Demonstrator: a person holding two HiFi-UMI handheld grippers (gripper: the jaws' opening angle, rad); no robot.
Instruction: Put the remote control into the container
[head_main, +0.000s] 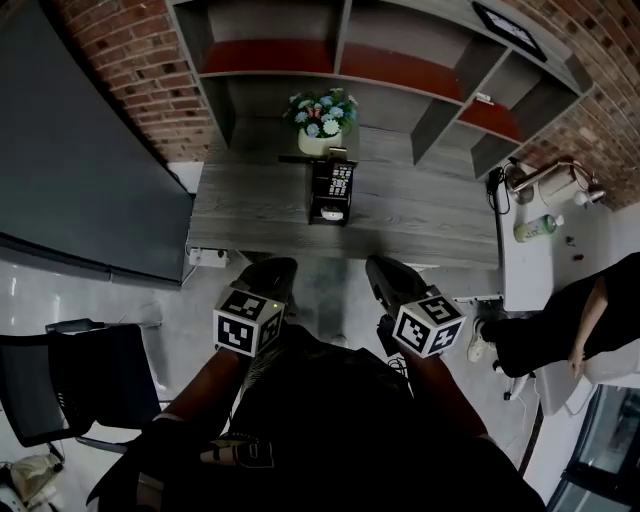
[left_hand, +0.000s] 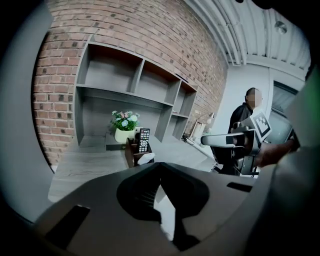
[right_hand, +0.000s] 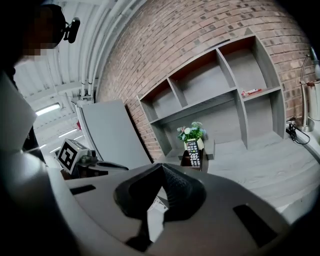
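Since neither tool has anything to carry, the left hand-held gripper (head_main: 270, 272) has its jaws pressed together w/ nothing between them. The right hand-held gripper (head_main: 384, 272) is the same: tips meeting, empty. Both hang low, close to the person's body, pointing fwd toward the counter (head_main: 430, 215) but well apart from it, over the pale floor (head_main: 330, 290). That's prob. a rest pose, as nothing is w/in reach to work on. The marker cubes on top face up toward the head cam.

Further out, the remote control (head_main: 340, 178) stands upright inside the container (head_main: 318, 195), a dark open box near the middle of the counter, w/ the buttons facing the person. I'd judge it stays up by leaning on the box's wall; lying flat it prob. wouldn't fit. A small white thing (head_main: 331, 212) sits at the box's front part; can't tell what it is.

Just behind the box is a flower pot (head_main: 318, 140), touching or nearly so, can't say which. The box is placed in front of it so the opening is free from the person's side. Beyond that comes the grey shelf unit (head_main: 400, 70) against the brick wall.

Judgement: the task looks done, w/ the remote already in its container. Closed empty jaws and the stand-off from the counter fit that, and I see no 2nd remote lying loose, so nothing seems left to grasp
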